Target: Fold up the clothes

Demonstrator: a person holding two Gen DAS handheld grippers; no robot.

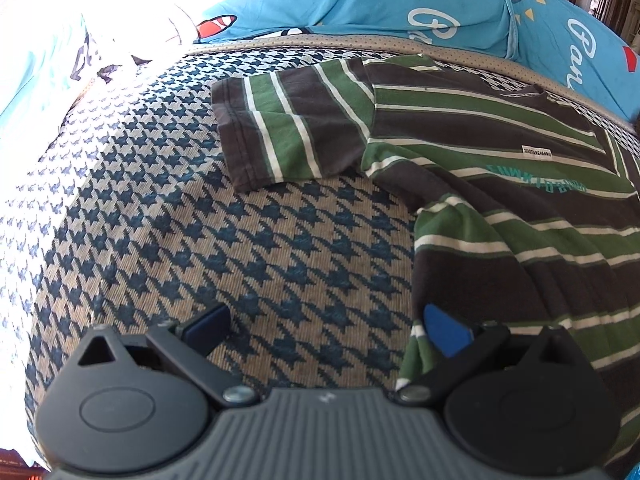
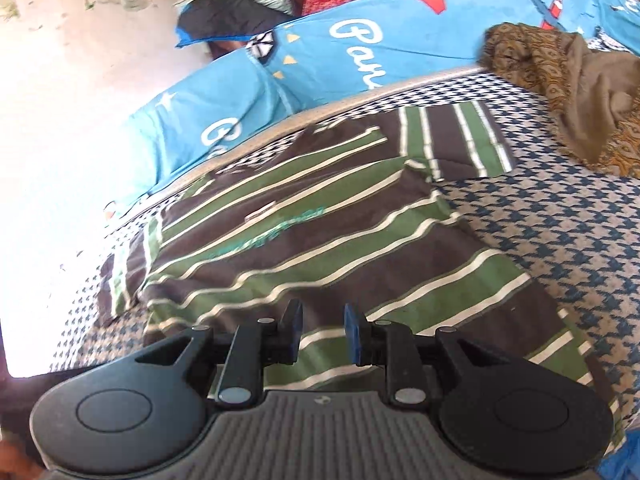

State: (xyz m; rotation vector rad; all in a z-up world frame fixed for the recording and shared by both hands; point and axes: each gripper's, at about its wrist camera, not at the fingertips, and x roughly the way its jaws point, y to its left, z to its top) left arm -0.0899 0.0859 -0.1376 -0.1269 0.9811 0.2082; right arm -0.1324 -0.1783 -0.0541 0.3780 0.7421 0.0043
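1. Across both views, a bed covering of beige woven cloth with a dark blue houndstooth pattern (image 1: 192, 216) was seen as the largest surface, spread under everything else.
2. Along its far edge, a bright blue quilt printed with white script and small coloured shapes (image 1: 384, 4) was bunched up; the same quilt was seen in the right wrist view (image 2: 360, 52).
3. On the houndstooth covering, a short-sleeved T-shirt in brown and green bands with thin white stripes (image 1: 500, 184) was laid roughly flat with some rumples, one sleeve spread out toward the left of the left wrist view. In the right wrist view the shirt (image 2: 320, 224) was seen filling the middle, its lower part nearest the camera.
4. Beyond the shirt's other sleeve, a crumpled brown cloth with an ochre pattern (image 2: 568, 92) was seen, apart from the shirt.
5. The left gripper (image 1: 326, 326) was held with its blue-padded fingers spread wide, one finger over bare covering and the other touching the shirt's side edge.
6. The right gripper (image 2: 323, 326) was held over the shirt's lower part, its fingers parted by a narrow gap with nothing pinched between them.
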